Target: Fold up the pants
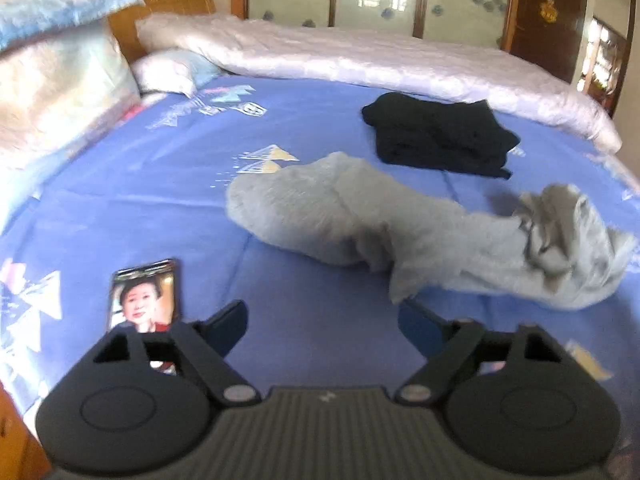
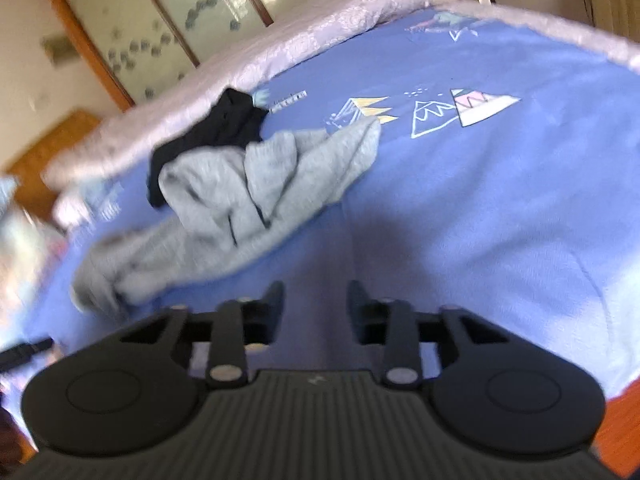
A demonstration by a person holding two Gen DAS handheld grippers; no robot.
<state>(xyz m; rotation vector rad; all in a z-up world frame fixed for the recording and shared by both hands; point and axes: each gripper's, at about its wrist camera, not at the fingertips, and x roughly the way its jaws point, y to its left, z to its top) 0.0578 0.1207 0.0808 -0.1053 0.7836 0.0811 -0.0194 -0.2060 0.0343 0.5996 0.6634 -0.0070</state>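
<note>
Grey pants point(image 1: 360, 220) lie crumpled on the blue bed sheet point(image 1: 160, 200), stretched from the middle to the right, with a bunched end point(image 1: 568, 232) at the right. In the right wrist view the same grey pants point(image 2: 240, 200) lie left of centre, beyond the fingers. My left gripper point(image 1: 322, 320) hovers above the sheet just short of the pants' near edge, open, with nothing between its fingers. My right gripper point(image 2: 316, 304) is over bare sheet to the right of the pants, its jaws partly apart and empty.
A folded black garment point(image 1: 436, 136) lies behind the grey pants. A phone point(image 1: 144, 300) with a lit screen rests on the sheet at the near left. A pale quilt point(image 1: 360, 56) runs along the far side, pillows point(image 1: 60, 80) are stacked at the left.
</note>
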